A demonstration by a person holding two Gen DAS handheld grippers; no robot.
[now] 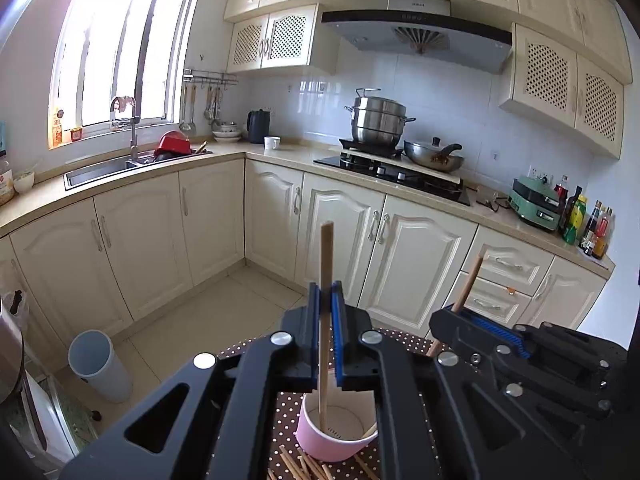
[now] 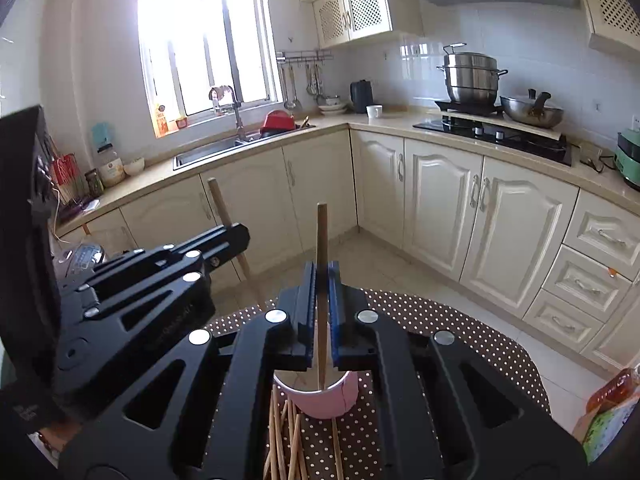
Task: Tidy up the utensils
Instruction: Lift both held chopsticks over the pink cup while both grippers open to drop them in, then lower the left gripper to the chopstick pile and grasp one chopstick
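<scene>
Item: left gripper (image 1: pixel 325 292) and right gripper (image 2: pixel 321 276), each clamping one upright wooden chopstick (image 1: pixel 326 264), lowering tips into pink cup (image 1: pixel 320 446); keeping sticks vertical, releasing only once well inside the rim.

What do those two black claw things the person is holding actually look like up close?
Both look alike. The left claw and the right claw each have a matte black frame with angular cut-out windows and round silver bolt heads. Two flat black fingers stick out in front, lined inside with ribbed blue pads. No cables, sleeves or hands show in either view.
</scene>
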